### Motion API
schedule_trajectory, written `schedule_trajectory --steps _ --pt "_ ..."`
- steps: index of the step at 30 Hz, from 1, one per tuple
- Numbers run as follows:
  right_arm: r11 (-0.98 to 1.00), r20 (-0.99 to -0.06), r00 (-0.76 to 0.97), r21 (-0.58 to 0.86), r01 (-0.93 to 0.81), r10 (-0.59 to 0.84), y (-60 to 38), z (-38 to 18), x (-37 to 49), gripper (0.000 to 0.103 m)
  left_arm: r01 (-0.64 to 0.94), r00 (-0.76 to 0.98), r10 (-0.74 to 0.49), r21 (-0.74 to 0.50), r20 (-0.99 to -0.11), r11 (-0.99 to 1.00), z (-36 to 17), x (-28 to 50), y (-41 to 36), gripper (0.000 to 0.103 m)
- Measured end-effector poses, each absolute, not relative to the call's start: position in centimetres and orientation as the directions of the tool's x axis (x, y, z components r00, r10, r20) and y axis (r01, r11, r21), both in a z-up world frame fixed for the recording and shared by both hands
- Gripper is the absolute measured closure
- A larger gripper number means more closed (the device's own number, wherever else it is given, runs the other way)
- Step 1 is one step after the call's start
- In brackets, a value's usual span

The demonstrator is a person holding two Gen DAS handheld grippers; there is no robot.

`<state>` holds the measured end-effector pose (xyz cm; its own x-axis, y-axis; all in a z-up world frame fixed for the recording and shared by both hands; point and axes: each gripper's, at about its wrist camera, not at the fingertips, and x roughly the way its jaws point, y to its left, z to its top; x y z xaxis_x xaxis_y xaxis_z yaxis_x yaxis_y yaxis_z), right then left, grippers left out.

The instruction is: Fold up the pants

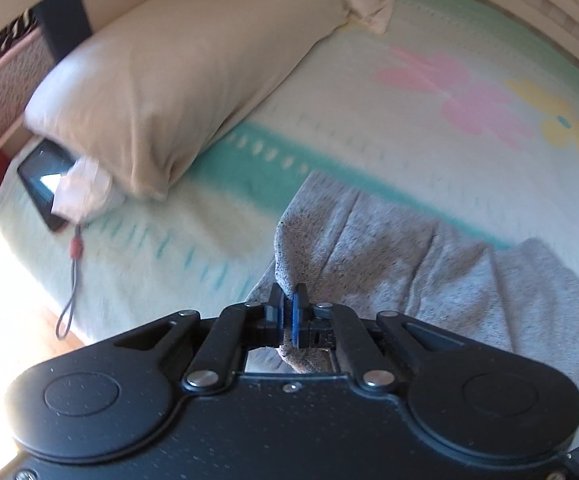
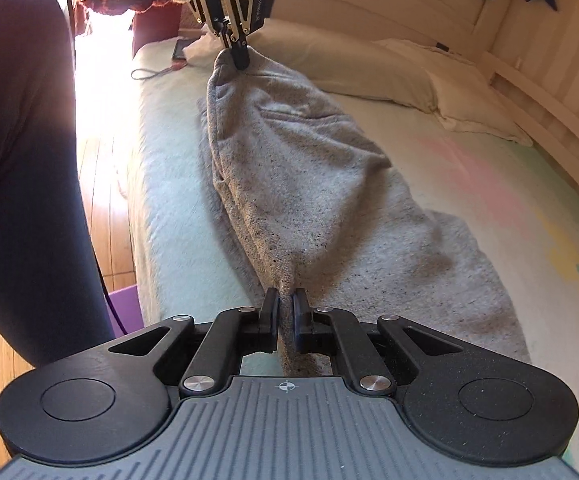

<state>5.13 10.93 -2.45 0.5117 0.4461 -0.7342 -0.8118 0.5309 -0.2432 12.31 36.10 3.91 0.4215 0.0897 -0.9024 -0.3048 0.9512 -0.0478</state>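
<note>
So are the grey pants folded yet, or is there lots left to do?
Not yet. Done: both grippers have clamped one edge of the speckled grey fabric pants, the left gripper at the far end, the right gripper at the near end. In hand: that edge is lifted off the pale green bedspread. Left: laying it over and finishing the folds.

left tongs [image 1: 288, 294]: clamped on grey pants [image 1: 389, 248] | pants on bed [image 1: 369, 128] | pillow [image 1: 177, 80] beyond

My bed's blanket [image 1: 369, 92] lies pale green with a teal band and pink and yellow flowers; a beige pillow [image 1: 177, 76] rests at its head; a dark tablet [image 1: 39, 176] sits under crumpled white paper [image 1: 85, 192]; a grey cord [image 1: 71, 280] trails off the edge.
</note>
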Motion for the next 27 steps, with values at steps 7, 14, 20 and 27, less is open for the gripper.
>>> schedule_trajectory --steps 7,14,20,27 --pt "0.512 -0.748 0.489 -0.234 -0.827 0.448 10.9 -2.8 5.0 0.091 -0.325 0.367 0.112 -0.015 -0.923 0.945 1.5 11.8 36.5 0.094" --pt "0.618 -0.686 0.481 -0.057 -0.784 0.547 7.5 2.0 7.4 0.089 -0.309 0.448 0.225 0.086 -0.865 0.947 6.7 11.9 35.0 0.087" --pt "0.737 -0.675 0.549 -0.011 -0.676 0.493 5.4 3.6 12.3 0.088 -0.228 0.523 0.181 0.068 -0.833 0.971 8.9 14.3 31.9 0.087" --pt "0.85 -0.695 0.54 0.203 -0.487 0.475 3.5 3.6 20.8 0.088 -0.132 0.503 0.038 -0.033 -0.864 0.991 4.7 19.1 29.0 0.084"
